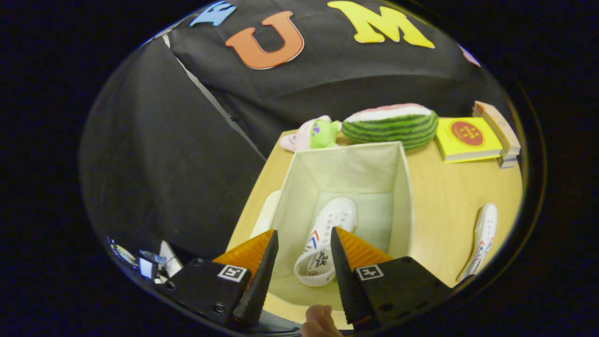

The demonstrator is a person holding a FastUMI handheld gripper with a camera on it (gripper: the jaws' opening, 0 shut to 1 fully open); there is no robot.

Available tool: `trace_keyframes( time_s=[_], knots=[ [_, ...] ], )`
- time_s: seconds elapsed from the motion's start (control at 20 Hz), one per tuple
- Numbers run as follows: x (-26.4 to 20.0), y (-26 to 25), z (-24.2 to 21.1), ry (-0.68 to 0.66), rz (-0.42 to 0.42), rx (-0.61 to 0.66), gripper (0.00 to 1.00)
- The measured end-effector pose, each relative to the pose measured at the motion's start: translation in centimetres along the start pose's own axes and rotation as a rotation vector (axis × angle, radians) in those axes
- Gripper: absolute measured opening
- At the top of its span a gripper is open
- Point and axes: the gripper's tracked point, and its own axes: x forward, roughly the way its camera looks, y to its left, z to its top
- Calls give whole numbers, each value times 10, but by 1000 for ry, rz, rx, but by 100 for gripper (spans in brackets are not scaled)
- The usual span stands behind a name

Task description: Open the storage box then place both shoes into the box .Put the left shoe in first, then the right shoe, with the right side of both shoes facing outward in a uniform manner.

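A light wooden table [449,201] stands against the black cloth wall of the booth. Along its far edge lie a plush watermelon slice [390,125], a small pink and green soft toy [312,134] just beside it, and a yellow book [467,139] with a thin stack of other books [501,133] touching its far side. The open white fabric storage box [348,166] sits in the middle of the table, with nothing between it and the gripper. One white shoe [327,241] lies inside on the box floor, its opening toward the gripper and its toe toward the far wall. The second white shoe [482,241] lies on the table, well apart from the box. The gripper [302,250] hangs above the box's near edge, its fingers [264,267] spread wide and holding nothing, the boxed shoe showing between them. A fingertip [320,320] of a person shows below the gripper.
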Motion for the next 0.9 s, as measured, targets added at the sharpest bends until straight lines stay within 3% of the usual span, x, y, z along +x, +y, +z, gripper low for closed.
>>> trace_keyframes(
  time_s=[0.1, 0.25, 0.55, 0.9],
  knots=[
    [-12, -2, 1, -10, -19, -14, 84],
    [-30, -27, 5, -8, -72, -29, 94],
    [-68, -98, 1, -7, -165, -38, 94],
    [-91, -198, -43, 41, -257, 6, 94]
  ],
)
